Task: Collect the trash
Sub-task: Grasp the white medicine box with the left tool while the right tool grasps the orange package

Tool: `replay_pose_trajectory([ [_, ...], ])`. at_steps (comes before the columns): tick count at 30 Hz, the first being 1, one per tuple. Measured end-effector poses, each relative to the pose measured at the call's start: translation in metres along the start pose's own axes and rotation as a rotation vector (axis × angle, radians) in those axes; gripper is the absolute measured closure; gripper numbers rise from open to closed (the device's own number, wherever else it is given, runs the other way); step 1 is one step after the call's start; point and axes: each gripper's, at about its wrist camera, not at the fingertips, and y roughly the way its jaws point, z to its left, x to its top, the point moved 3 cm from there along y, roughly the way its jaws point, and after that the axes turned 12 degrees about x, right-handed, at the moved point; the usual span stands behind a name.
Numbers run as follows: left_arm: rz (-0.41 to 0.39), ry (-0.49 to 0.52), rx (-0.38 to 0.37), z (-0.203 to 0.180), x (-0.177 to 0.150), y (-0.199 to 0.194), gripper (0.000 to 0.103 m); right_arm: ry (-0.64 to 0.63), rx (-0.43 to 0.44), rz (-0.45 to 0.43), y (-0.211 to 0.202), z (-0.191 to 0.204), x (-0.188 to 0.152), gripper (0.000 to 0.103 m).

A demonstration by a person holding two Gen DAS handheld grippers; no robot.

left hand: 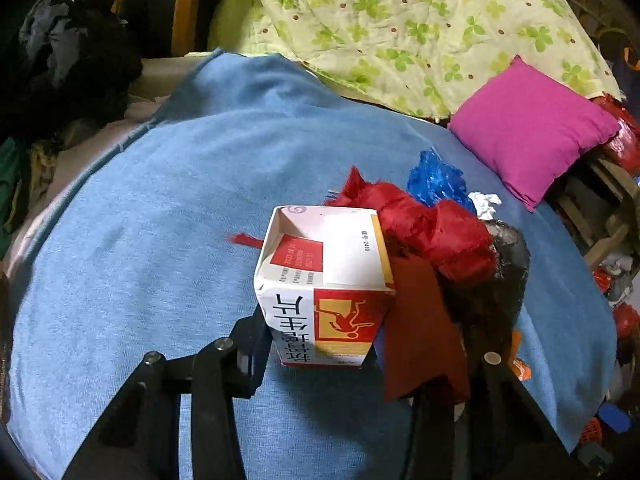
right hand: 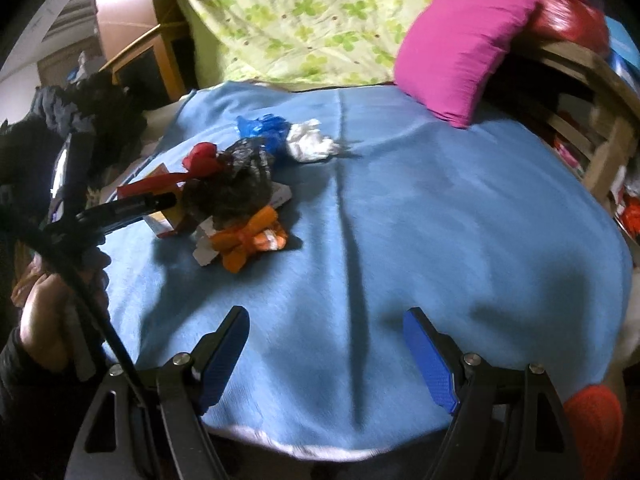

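A white and red carton box (left hand: 324,280) sits between the fingers of my left gripper (left hand: 332,344), which is shut on it, on the blue blanket (left hand: 160,240). Beside it lie red cloth scraps (left hand: 432,240), a black crumpled bag (left hand: 508,264), a blue plastic wrapper (left hand: 436,180) and a white tissue wad (left hand: 484,202). In the right wrist view the same pile shows: black bag (right hand: 240,184), orange wrapper (right hand: 248,240), blue wrapper (right hand: 264,128), white tissue (right hand: 312,144). My right gripper (right hand: 326,360) is open and empty above the blanket (right hand: 440,220), well to the right of the pile.
A magenta pillow (left hand: 528,128) (right hand: 460,64) and a green flowered quilt (left hand: 400,28) lie at the back. Wooden slats (right hand: 592,136) and red bags stand at the right. Dark clothes (left hand: 68,64) are piled at the left. A hand (right hand: 40,312) holds the left gripper.
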Motion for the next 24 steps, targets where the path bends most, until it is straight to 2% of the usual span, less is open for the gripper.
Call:
replay_pose_trajectory([
  [6, -0.008, 0.007, 0.046, 0.009, -0.001, -0.002, 0.056, -0.122, 0.050, 0.069, 0.056, 0.028, 0.027, 0.021],
  [12, 0.001, 0.004, 0.047, 0.009, -0.001, 0.003, 0.055, -0.228, 0.053, 0.142, 0.099, 0.035, 0.040, 0.021],
  [15, 0.004, -0.015, 0.046, 0.010, 0.000, 0.006, 0.055, -0.267, 0.065, 0.139, 0.110, 0.037, 0.047, 0.021],
  [20, 0.109, -0.070, 0.018, 0.016, -0.008, 0.027, 0.051, -0.246, 0.119, 0.153, 0.128, 0.033, 0.049, 0.021],
  [22, 0.094, -0.071, 0.020, 0.015, -0.007, 0.026, 0.051, -0.214, 0.150, 0.136, 0.127, 0.030, 0.047, 0.031],
  [24, 0.081, -0.060, 0.025, 0.013, -0.006, 0.024, 0.052, -0.191, 0.171, 0.126, 0.124, 0.028, 0.045, 0.031],
])
